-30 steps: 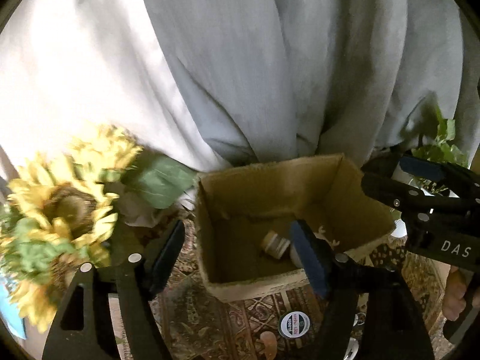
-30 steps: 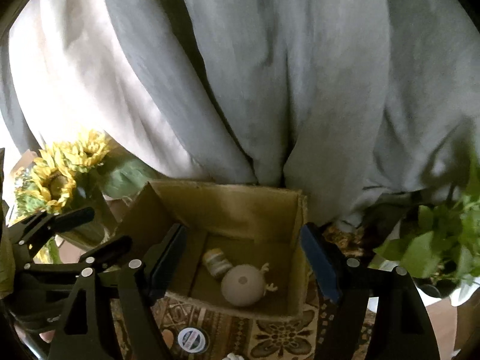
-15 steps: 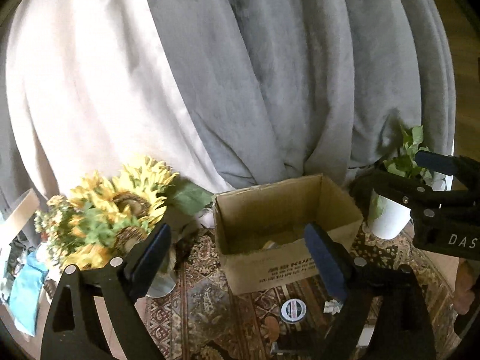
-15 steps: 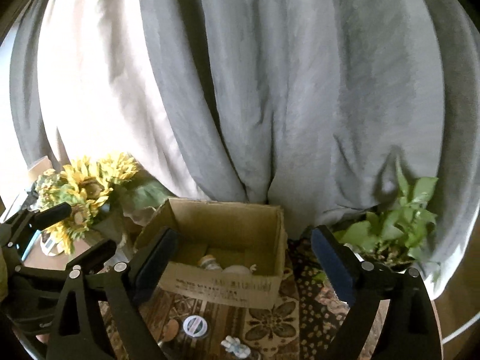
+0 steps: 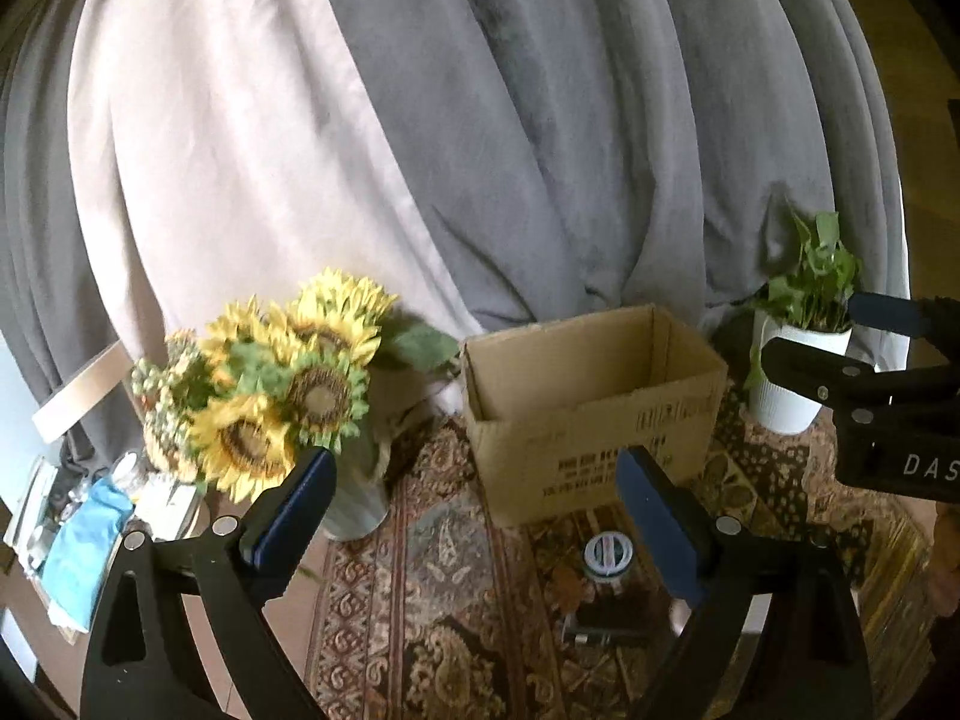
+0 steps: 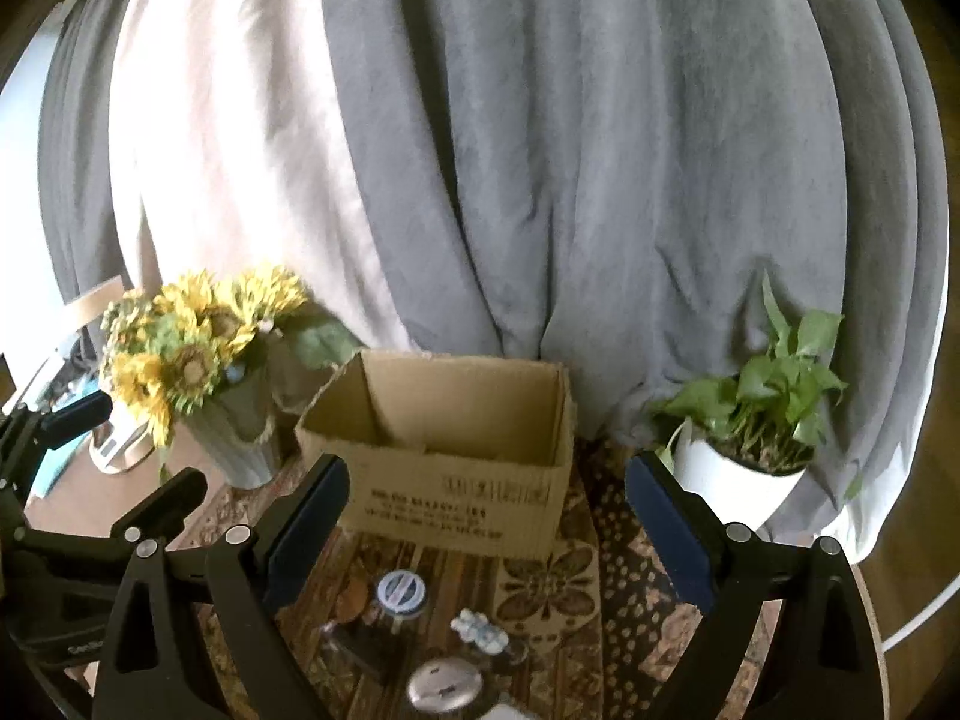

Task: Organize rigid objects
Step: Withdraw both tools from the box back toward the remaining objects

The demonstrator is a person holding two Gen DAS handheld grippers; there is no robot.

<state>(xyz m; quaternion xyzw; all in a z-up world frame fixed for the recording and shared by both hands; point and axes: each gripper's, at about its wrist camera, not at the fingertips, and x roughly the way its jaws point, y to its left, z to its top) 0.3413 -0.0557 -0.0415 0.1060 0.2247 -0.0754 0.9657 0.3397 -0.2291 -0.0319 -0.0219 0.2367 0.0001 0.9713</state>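
Both of my hand-held grippers have drawn back from the cardboard box [image 6: 444, 468], their jaws just opening. Left hand-held gripper [image 5: 474, 516] and right hand-held gripper [image 6: 486, 528] gape wide, holding nothing. On the patterned tabletop [image 6: 540, 576] before the box lie a round tin [image 6: 401, 591] and, perhaps, a small figurine [image 6: 480, 630].

Before me grey drapes [image 6: 600, 180] and a pale curtain [image 6: 228, 168] hang behind my patterned rug [image 5: 456, 540], with sunflowers [image 5: 288, 384] left and a potted plant [image 6: 750, 420] right.
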